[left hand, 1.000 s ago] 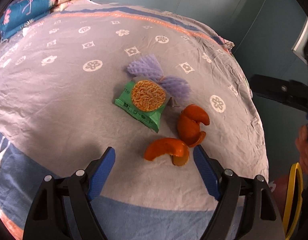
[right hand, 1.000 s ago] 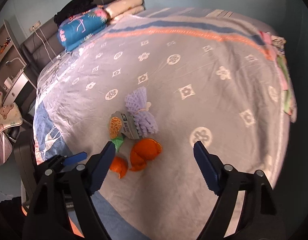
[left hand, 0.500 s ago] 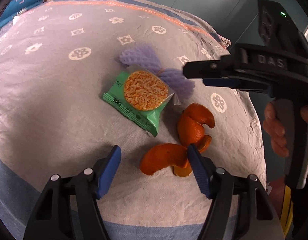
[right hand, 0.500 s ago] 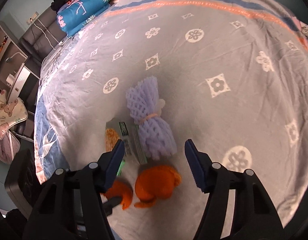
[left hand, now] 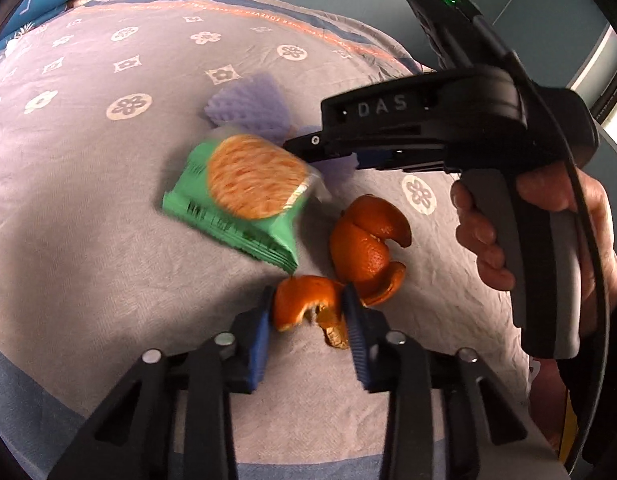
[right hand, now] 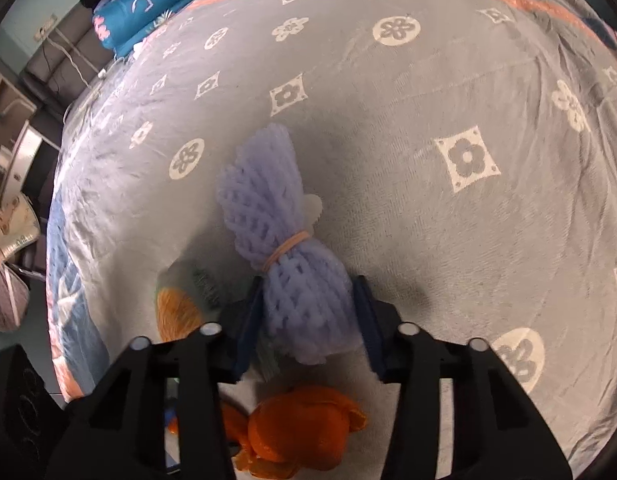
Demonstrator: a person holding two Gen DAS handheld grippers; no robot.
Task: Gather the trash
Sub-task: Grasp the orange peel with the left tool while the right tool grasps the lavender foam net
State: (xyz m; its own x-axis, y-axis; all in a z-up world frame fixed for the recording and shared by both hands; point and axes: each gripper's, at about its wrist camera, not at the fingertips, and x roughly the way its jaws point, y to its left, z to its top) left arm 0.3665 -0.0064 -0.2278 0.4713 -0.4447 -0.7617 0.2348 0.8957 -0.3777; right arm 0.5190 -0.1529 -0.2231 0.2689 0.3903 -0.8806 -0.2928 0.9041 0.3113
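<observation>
Left wrist view: the left gripper (left hand: 306, 320) at lower centre has its jaws closing on an orange peel piece (left hand: 308, 304) on the bed (left hand: 88, 240); a larger peel (left hand: 364, 248) and green snack packet (left hand: 244, 200) lie just above

Right wrist view: the right gripper (right hand: 308, 316) closes its jaws around a purple foam net (right hand: 284, 240), centre frame
</observation>
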